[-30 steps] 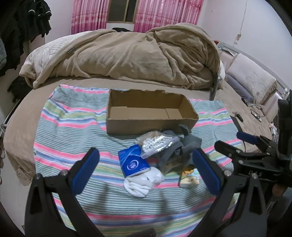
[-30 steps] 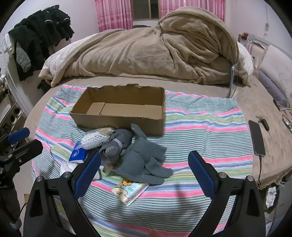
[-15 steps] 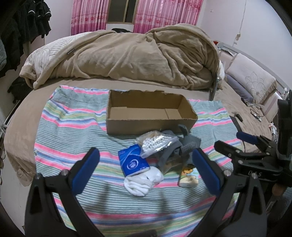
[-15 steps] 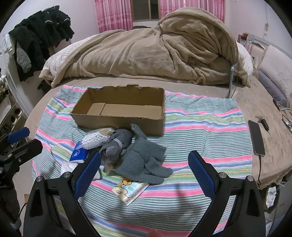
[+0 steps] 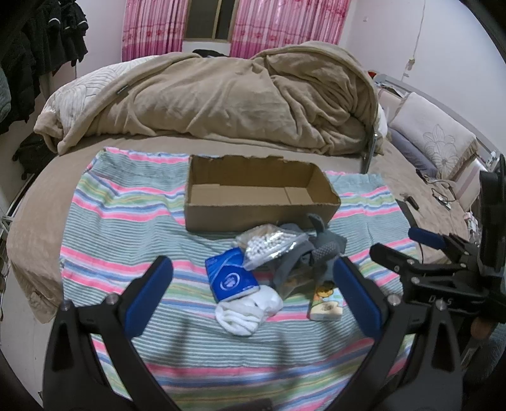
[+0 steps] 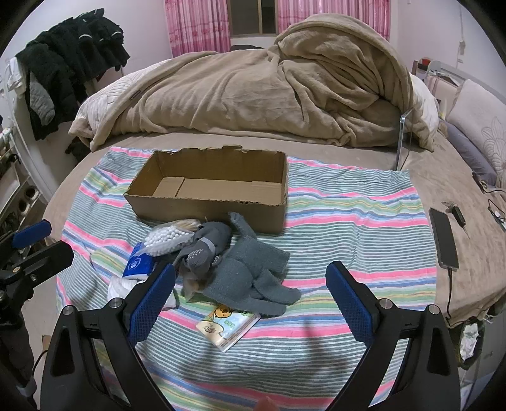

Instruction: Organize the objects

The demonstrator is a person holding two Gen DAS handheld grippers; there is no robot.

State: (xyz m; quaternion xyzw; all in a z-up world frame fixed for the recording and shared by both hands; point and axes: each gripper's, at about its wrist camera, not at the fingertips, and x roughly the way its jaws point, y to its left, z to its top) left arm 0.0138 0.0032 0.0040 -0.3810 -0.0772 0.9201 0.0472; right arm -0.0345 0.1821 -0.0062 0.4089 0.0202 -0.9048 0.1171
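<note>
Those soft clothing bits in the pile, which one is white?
The balled socks, at the pile's front-left under the blue tissue pack. The knit gloves and the dotted socks are grey.

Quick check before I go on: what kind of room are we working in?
Most likely a bedroom: a rumpled tan blanket on the bed, a pillow at the right, pink curtains behind.
</note>
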